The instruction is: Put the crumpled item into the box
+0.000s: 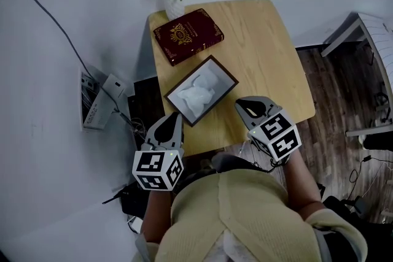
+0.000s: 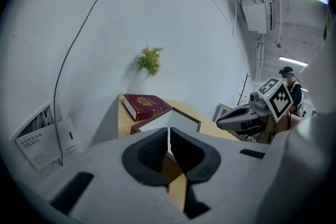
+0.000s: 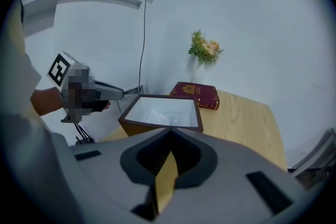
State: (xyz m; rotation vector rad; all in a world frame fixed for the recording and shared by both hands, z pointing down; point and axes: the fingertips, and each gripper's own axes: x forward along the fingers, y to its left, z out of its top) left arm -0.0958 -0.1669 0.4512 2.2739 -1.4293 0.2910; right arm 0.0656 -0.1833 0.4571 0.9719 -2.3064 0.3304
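Crumpled white wad (image 1: 199, 94) already lies inside the box (image 1: 225, 68), ahead between our left gripper (image 1: 173, 116) and right gripper (image 1: 242, 105), both pressed together, empty.

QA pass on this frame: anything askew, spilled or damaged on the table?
Nothing spilled or damaged. The box and red book both lie skewed to the edges of the table; the white crumpled item is inside the box. Both the left gripper and right gripper are shut, empty.

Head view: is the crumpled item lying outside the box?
No, the white crumpled item lies inside the dark-rimmed box, within its walls.
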